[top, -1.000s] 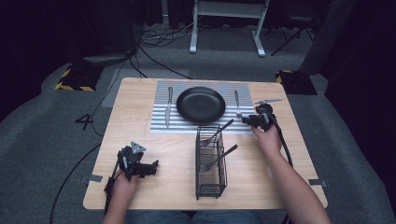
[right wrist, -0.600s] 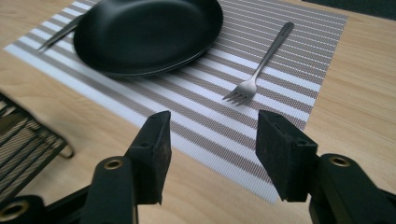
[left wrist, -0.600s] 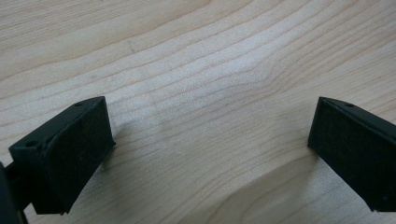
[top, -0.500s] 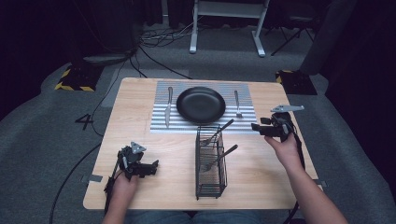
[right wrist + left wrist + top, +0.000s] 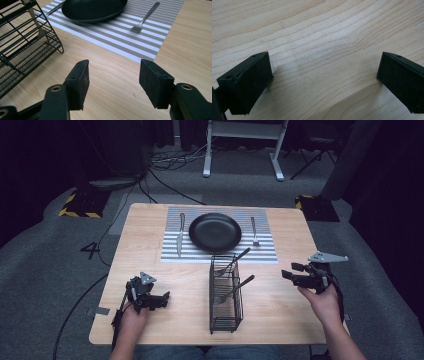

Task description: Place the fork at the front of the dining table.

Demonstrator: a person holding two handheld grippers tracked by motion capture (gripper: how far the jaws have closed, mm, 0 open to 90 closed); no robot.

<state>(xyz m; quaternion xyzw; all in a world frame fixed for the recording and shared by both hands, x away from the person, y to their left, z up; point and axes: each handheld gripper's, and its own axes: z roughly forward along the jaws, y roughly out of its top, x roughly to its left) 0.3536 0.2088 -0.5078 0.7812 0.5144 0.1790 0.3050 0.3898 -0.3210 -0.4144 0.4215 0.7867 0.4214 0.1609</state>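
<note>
Wooden tabletop carries everything. Left tool rests low at the near left corner, jaws spread, nothing between them. Knife, black plate and fork lie on the striped mat; the rack holds cutlery. Right tool hovers right of the rack, jaws apart, empty.

Pale grained wood table, glossy black plate, shiny metal fork, woven striped placemat.
</note>
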